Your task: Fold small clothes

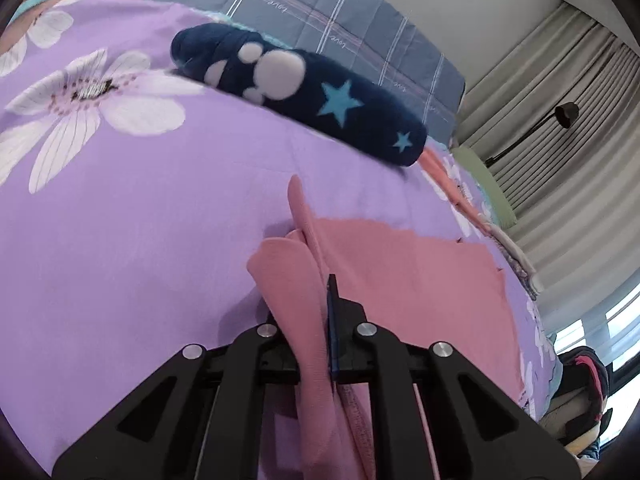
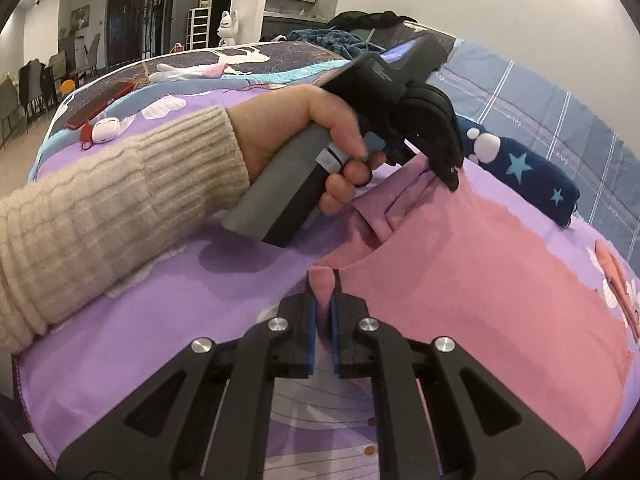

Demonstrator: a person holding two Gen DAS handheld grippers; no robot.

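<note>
Pink garment [image 1: 400, 264] lies spread on the purple flowered bedspread [image 1: 160, 208], in front of a navy star-patterned sock [image 1: 312, 88]. In the left wrist view, the left gripper [image 1: 326, 300] has its jaws closed on a bunched fold of the pink cloth, which drapes over the left finger and hides it. In the right wrist view, the right gripper [image 2: 324, 284] is pinched on the garment's near edge, only a sliver of pink between the blue pads, while a person's hand [image 2: 320, 140] in a cream knit sleeve [image 2: 112, 200] holds the left gripper at the far gathered corner. The step looks like the start of a fold; next, both corners likely need carrying together across the garment. Its shape and right end stay unclear.
</note>
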